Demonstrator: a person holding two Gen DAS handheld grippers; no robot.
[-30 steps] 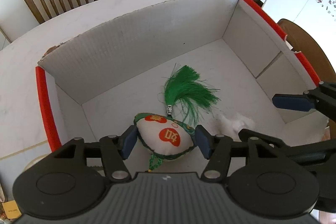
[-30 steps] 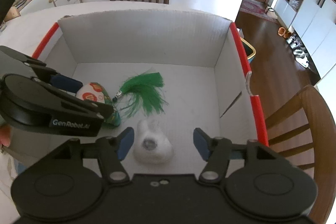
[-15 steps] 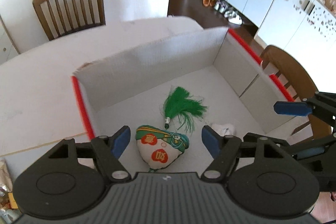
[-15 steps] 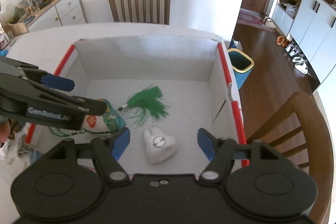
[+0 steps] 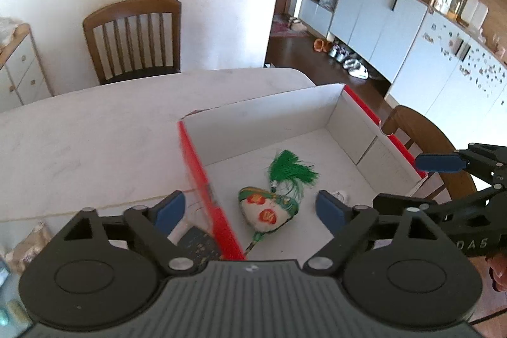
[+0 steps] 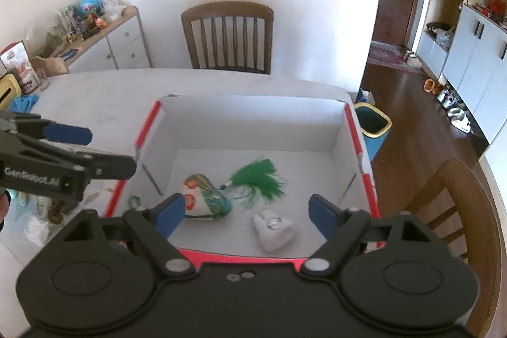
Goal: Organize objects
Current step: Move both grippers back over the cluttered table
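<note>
Both claws, left gripper (image 5: 247, 208) and right gripper (image 6: 245, 211), hang spread and empty above the red-rimmed box (image 6: 359, 144), where the embroidered sachet (image 6: 206, 195) and white pouch (image 6: 274, 230) lie. Drop-off looks complete; fetching another item likely follows.

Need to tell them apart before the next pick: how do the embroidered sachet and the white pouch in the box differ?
The sachet is patterned in green, red and white; the pouch is plain white with a small metal piece on top. The sachet trails a green tassel; the pouch has none. The sachet looks the bigger of the two. The sachet lies nearer the box's left wall, the pouch nearer its right. Both are soft and lie loose on the box floor, ungripped.
</note>
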